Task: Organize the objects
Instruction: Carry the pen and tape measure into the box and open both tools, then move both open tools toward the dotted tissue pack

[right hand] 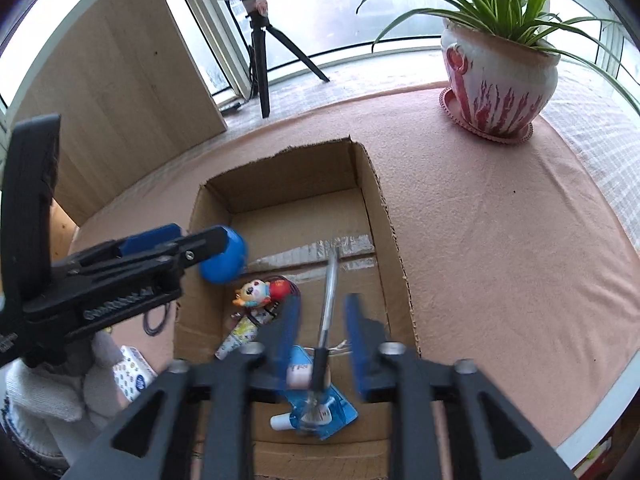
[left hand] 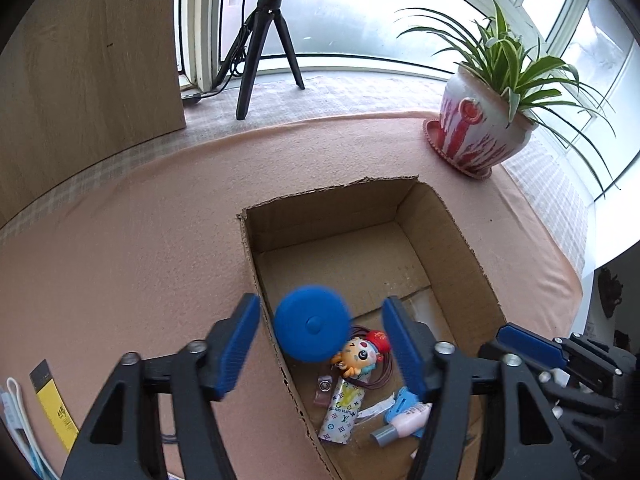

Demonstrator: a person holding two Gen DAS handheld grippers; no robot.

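My left tongs [left hand: 320, 344] stand wide over the cardboard box [left hand: 452, 232], and the blue disc [left hand: 312, 328] sits blurred between the pads, touching neither, so I judge it loose and dropping. My right tongs [right hand: 320, 344] are also spread, with a clear pen [right hand: 330, 292] in the gap; I cannot tell whether it is free of them. Below lie a cartoon keychain [left hand: 362, 354] and a small tube [left hand: 404, 424]. The disc is near the box's left wall and could clip the rim and bounce onto the worktop [left hand: 140, 248]. The pen, tilted, could lodge upright against the blue packet [right hand: 340, 412].
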